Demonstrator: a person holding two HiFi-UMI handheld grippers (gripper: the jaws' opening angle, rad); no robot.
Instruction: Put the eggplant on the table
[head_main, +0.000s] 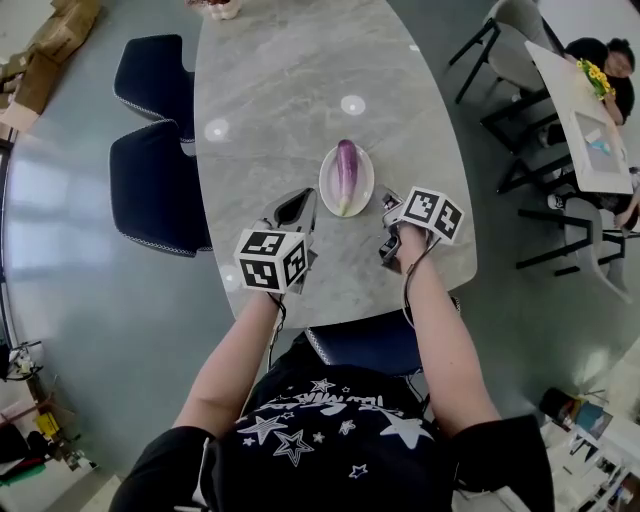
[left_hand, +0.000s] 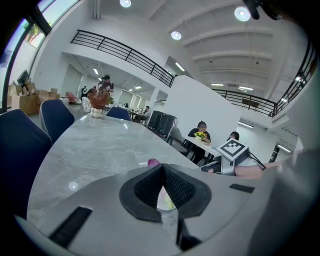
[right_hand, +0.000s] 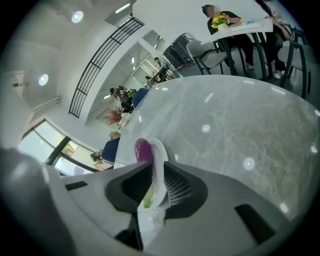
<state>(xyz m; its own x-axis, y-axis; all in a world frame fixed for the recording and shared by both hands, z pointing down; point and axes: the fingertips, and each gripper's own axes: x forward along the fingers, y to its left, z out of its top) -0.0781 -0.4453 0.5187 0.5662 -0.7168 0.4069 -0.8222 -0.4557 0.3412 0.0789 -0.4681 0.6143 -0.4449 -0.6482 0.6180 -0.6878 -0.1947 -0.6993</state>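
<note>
We see the eggplant (head_main: 346, 172), glossy purple with a pale green stem end, lying on a white oval plate (head_main: 365, 180) by the table's (head_main: 280, 90) near edge. Our left gripper (head_main: 300, 205) is closed on nothing. Our right gripper (head_main: 390, 210) is slightly parted, just beside the plate.

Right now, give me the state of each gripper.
Left gripper: jaws shut, holding nothing.
Right gripper: jaws open, empty; the eggplant on its plate lies ahead.

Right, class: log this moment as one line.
eggplant on plate | left gripper shut, beside plate | right gripper open, beside plate | not yet on table
</note>
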